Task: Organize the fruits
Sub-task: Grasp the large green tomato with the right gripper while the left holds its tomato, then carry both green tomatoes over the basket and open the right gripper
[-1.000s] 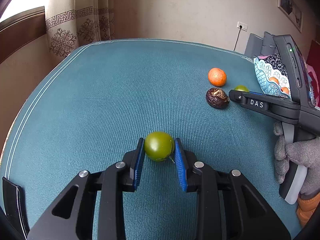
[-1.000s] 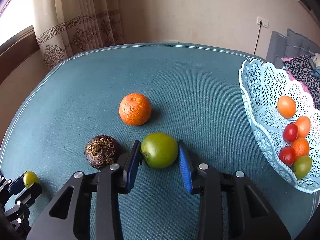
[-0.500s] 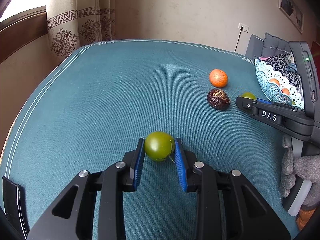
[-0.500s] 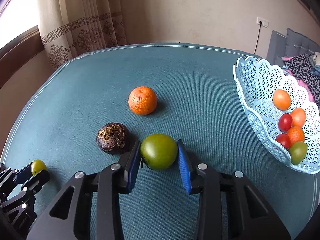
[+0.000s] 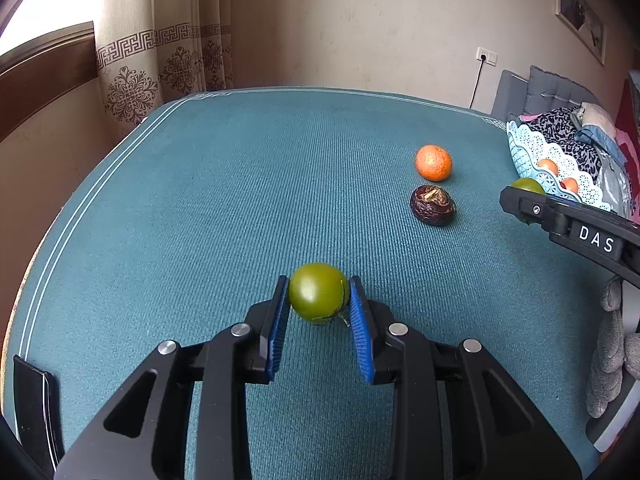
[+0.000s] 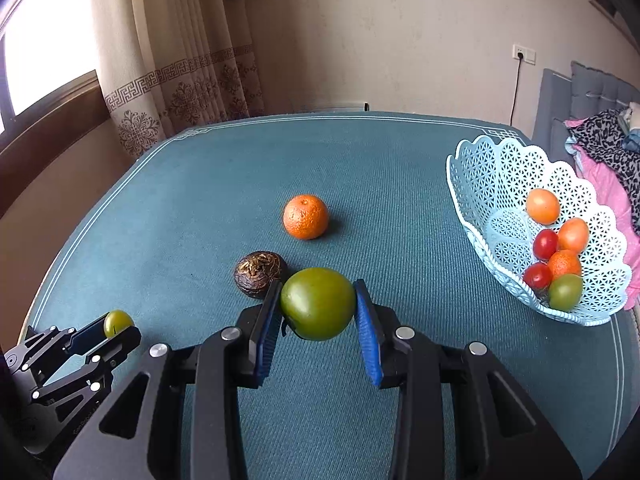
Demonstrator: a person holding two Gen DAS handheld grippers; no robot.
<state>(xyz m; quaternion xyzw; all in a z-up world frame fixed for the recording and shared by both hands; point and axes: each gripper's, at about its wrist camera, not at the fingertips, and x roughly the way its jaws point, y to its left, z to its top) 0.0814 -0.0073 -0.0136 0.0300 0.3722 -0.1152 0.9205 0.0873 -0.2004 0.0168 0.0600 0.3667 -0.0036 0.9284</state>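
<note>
My left gripper (image 5: 319, 285) is shut on a small green fruit (image 5: 318, 300), low over the teal cloth. My right gripper (image 6: 317, 285) is shut on a larger green fruit (image 6: 318, 306), held above the cloth. An orange (image 6: 306, 216) and a dark wrinkled fruit (image 6: 259, 274) lie just beyond it on the cloth. A pale blue lattice basket (image 6: 496, 168) stands to the right with several red, orange and green fruits inside. In the left wrist view the right gripper (image 5: 520, 200) enters from the right, in front of the basket (image 5: 526, 146).
The teal cloth (image 5: 220, 200) covers the whole table, with white edge lines at left and back. A curtain and window are at the far left. Grey cushions and clothes (image 6: 600, 140) lie behind the basket. A grey-gloved hand (image 5: 612, 360) holds the right gripper.
My right gripper has risen with the larger green fruit and shifted right, toward the basket side. The left gripper and its small green fruit have stayed in place.
</note>
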